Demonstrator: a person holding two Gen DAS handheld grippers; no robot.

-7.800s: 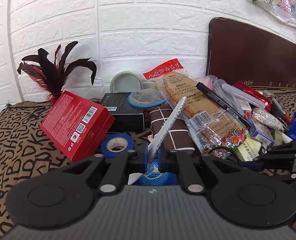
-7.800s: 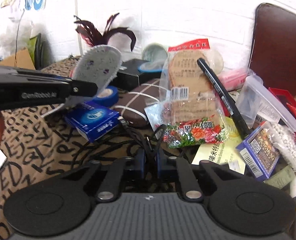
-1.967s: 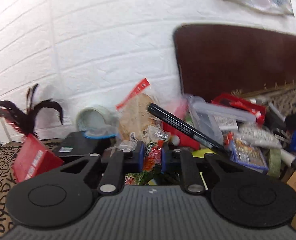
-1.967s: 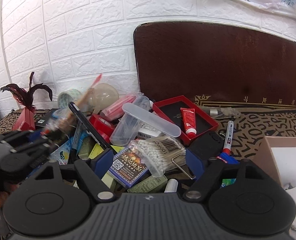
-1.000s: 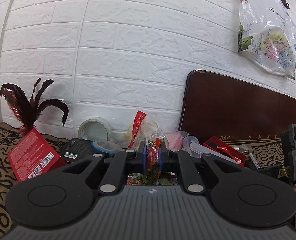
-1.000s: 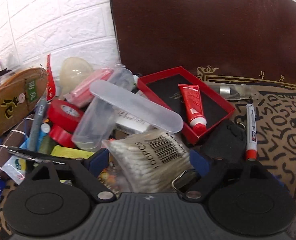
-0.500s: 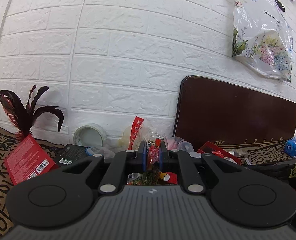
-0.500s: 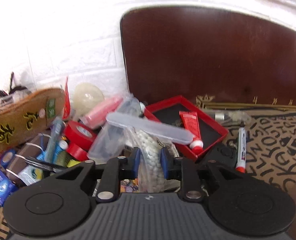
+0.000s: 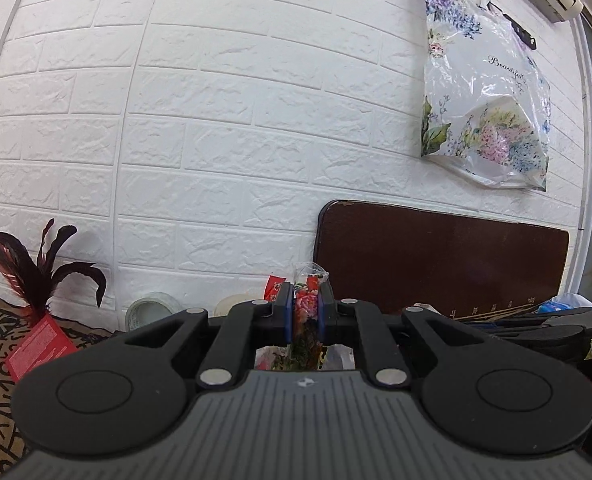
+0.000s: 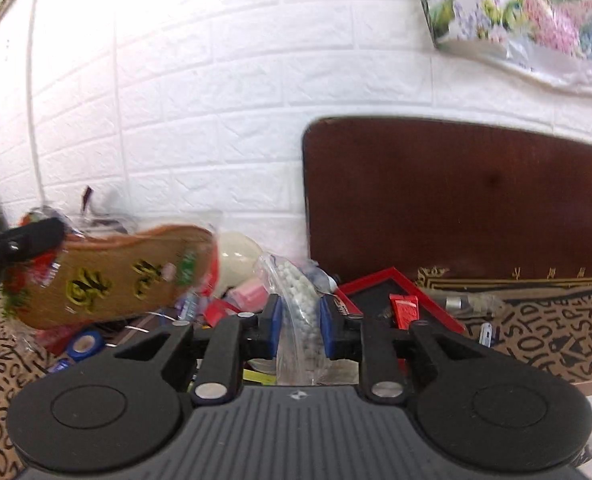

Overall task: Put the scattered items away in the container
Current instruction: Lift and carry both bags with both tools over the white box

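I am gripping a floral-printed packet [image 9: 304,308] tight in my left gripper [image 9: 304,312], raised before the white brick wall [image 9: 215,140]. My right gripper [image 10: 299,322] is pinching a clear bag of what look like cotton swabs [image 10: 300,300] above the cluttered pile [image 10: 231,300]

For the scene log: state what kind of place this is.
Probably a room in a home, used as a cluttered sorting spot: a white brick-pattern wall, a floral plastic bag hanging on it, and household odds and ends heaped on a letter-print cloth.
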